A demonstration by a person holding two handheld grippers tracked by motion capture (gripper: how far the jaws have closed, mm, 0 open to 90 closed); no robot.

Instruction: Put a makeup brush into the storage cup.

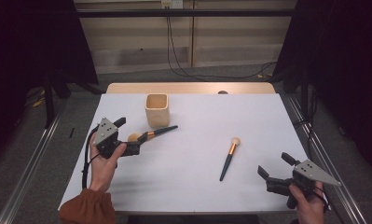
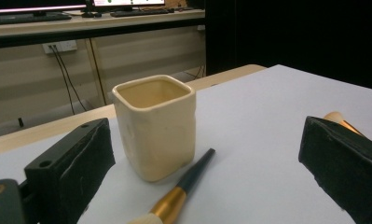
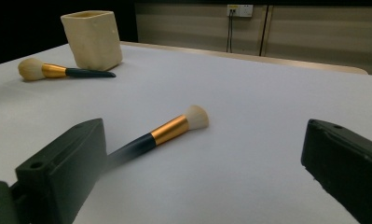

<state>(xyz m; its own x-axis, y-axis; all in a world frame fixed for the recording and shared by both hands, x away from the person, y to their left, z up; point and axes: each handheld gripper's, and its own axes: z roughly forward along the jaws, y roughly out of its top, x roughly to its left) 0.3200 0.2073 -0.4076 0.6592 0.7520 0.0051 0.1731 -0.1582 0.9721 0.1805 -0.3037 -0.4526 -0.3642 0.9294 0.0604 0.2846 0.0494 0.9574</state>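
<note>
**Left tool closing in on the near brush**

While the right tool [image 1: 273, 173] waits with jaws apart at the counter's [image 1: 197, 186] near right corner, the work in hand looks like the approach to a grasp: the left tool [image 1: 127, 135] sits at the bristle end of the first brush [image 1: 152, 134], which lies flat just in front of the cup [image 1: 156, 110], its dark handle pointing toward the cup's base. In the left gripper view the jaws stand wide apart, holding nothing, with the brush's gold ferrule [image 2: 168, 203] low between them and the cup [image 2: 155, 126] upright beyond. Whether a jaw already touches the bristles cannot be told.

The next move, as I judge it, calls for settling the jaws either side of the ferrule and closing, then lifting and tipping the brush into the cup.

The second brush [image 1: 229, 158] lies mid-counter, apart from both tools; the right gripper view has it just ahead of the open right jaws.
</note>
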